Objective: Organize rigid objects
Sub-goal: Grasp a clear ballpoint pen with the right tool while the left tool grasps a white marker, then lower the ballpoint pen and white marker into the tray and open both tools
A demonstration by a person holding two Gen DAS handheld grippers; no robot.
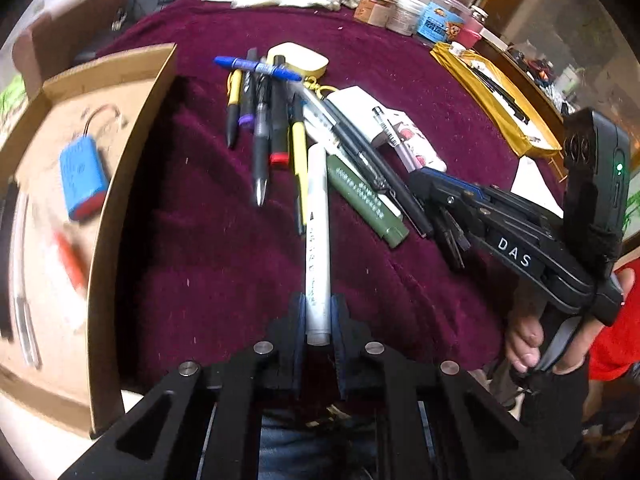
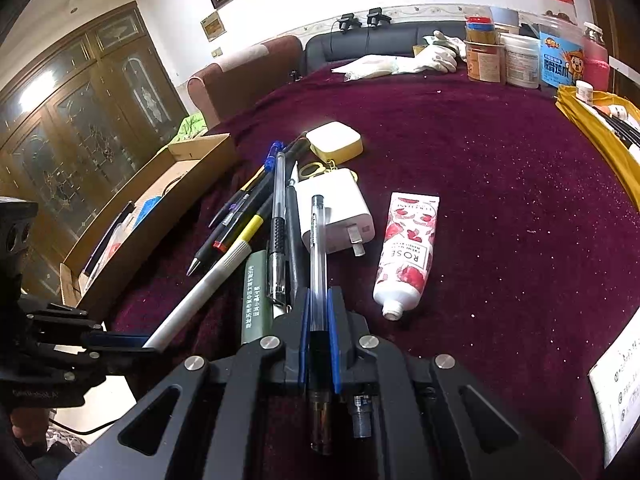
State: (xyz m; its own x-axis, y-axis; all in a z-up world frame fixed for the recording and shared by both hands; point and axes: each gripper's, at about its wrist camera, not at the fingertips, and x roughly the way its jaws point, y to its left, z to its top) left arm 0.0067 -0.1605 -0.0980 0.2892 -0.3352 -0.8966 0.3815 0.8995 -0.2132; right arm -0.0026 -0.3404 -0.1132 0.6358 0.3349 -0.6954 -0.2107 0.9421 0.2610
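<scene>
We count roughly ten pens and markers in the pile (image 1: pixel 280 120) on the maroon cloth (image 1: pixel 208 248), plus one green tube (image 1: pixel 366 202), one white charger (image 2: pixel 336 210), one rose hand cream tube (image 2: pixel 406 254) and one yellow-and-white case (image 2: pixel 336 141). Our left gripper (image 1: pixel 318 320) is clamped on the near end of one white marker (image 1: pixel 318 236); its far end points into the pile. Our right gripper (image 2: pixel 318 312) is closed on one clear pen (image 2: pixel 319 256), barrel running far from the pads over the charger's near edge. The green tube and a black-grip pen (image 2: pixel 277 240) lie just left of the right gripper, touching the pile. The hand cream lies just right of it, apart from the charger. One cardboard box (image 1: pixel 100 216) sits left of the pile, holding one blue battery pack (image 1: pixel 82 178). Jars (image 2: pixel 520 56) stand at the far edge and a yellow tray (image 1: pixel 496 96) at far right.
</scene>
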